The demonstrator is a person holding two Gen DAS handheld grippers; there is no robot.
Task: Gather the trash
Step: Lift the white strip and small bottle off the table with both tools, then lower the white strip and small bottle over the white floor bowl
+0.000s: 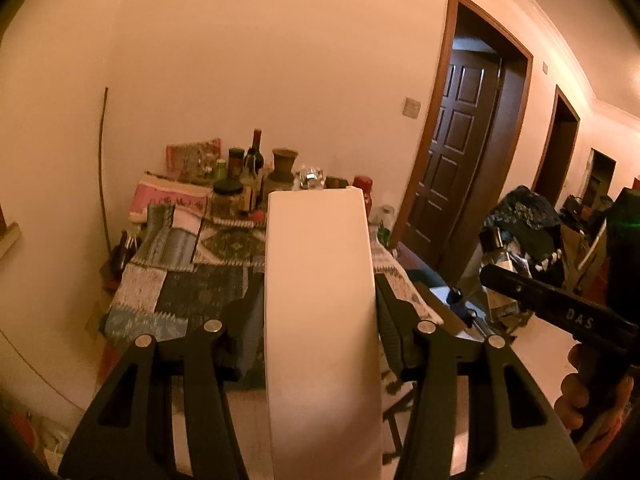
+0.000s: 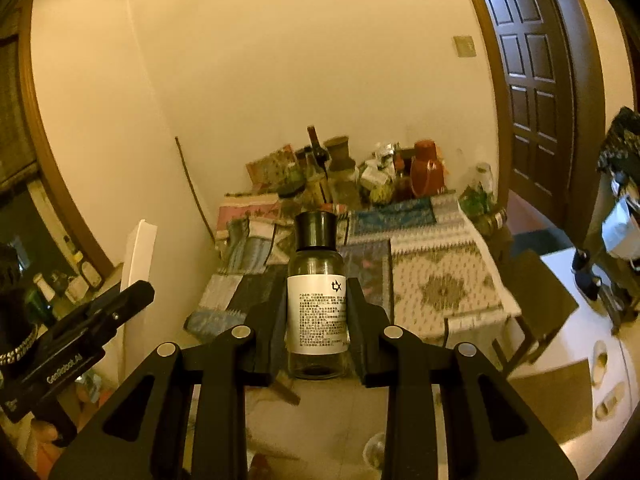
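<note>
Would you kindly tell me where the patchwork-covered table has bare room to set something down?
The near and middle stretch of the patchwork cloth is free, from the front edge up to the clutter. The far end against the wall is crowded: wine bottle, clay pot, red jar, lidded glass jar.

The left tool (image 1: 320, 312) is matt black plastic with shiny metal pins, like the right tool (image 2: 318, 316). The white box (image 1: 322, 300) looks smooth, faintly glossy. The bottle (image 2: 317, 300) is clear, glossy, with a matt paper label. Patterned woven cloth (image 2: 436, 280) covers the surface.
</note>
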